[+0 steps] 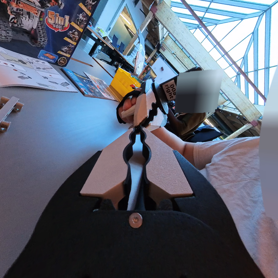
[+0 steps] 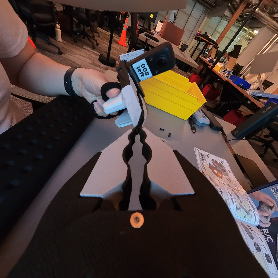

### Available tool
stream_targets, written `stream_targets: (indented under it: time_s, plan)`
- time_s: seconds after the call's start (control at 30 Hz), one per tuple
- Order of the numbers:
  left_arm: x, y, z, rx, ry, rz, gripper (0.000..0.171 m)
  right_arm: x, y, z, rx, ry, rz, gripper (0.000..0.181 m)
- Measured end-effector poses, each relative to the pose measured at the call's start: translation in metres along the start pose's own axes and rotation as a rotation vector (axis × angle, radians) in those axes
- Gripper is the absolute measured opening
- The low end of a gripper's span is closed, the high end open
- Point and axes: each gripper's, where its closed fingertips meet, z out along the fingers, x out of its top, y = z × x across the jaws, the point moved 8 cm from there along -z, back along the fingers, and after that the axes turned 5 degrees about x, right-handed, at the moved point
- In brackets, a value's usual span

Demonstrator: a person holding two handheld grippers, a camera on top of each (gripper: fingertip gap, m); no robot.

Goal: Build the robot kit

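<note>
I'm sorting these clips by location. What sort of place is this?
Probably a shared workshop or maker-style office. Long workbenches crowded with gear stand behind, an orange traffic cone sits on the floor among rolling office chairs, and exposed timber beams run under a glass skylight roof.

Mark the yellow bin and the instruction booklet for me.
yellow bin (image 2: 173,97): right wrist view, on its long side wall.
instruction booklet (image 2: 222,180): right wrist view, on the open printed page.
</note>
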Motion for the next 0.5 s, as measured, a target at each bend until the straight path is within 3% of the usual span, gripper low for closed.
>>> stream_targets:
  time_s: [0.13,0.5]
  plan:
    - [0.001,0.0,-0.001,-0.01,-0.008,-0.001,0.002,0.001,0.0,-0.001,0.0,0.036,-0.012,0.006]
    - [-0.007,-0.008,-0.006,-0.163,-0.041,-0.23,0.001,0.004,-0.01,0.002,0.007,-0.008,-0.158,0.011]
